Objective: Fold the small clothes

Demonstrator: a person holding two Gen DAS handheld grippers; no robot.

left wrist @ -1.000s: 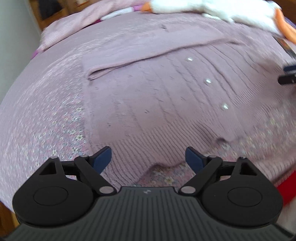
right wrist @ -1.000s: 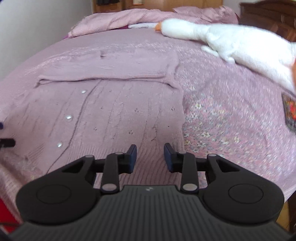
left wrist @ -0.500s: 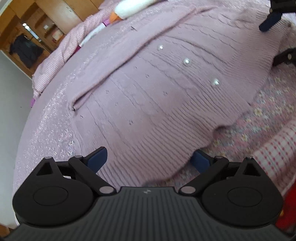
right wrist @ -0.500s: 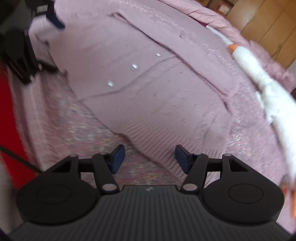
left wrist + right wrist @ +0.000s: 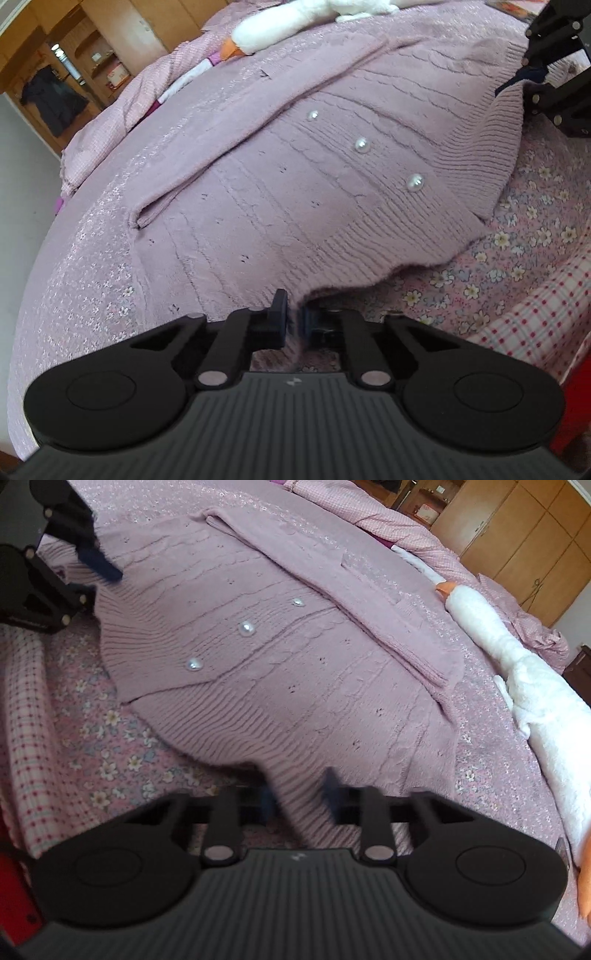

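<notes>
A mauve knitted cardigan (image 5: 332,177) lies flat on a floral pink bedspread (image 5: 535,236), its sleeves folded across the body and three pearl buttons (image 5: 362,145) running down the front.

At the left corner of the ribbed hem, your left gripper (image 5: 291,321) has just snapped its jaws together on the knit; the dark blue pads (image 5: 280,314) pinch a fold of hem between them, and the edge beside them is lifted off the bedspread.

At the right corner of the hem, your right gripper (image 5: 295,794) has just been closing too. A thick tongue of ribbed hem runs between its fingers and the pads appear to press on it from both sides, though motion blur there makes the contact hard to judge. In the left camera that gripper shows at the upper right, its blue tip on the hem's far corner.

To the right of the cardigan, well apart from it, a white plush goose (image 5: 517,672) with an orange beak stretches along the bed. A checked pink cloth (image 5: 26,716) borders the near edge of the bedspread. No box, basket or other container appears in either view.
</notes>
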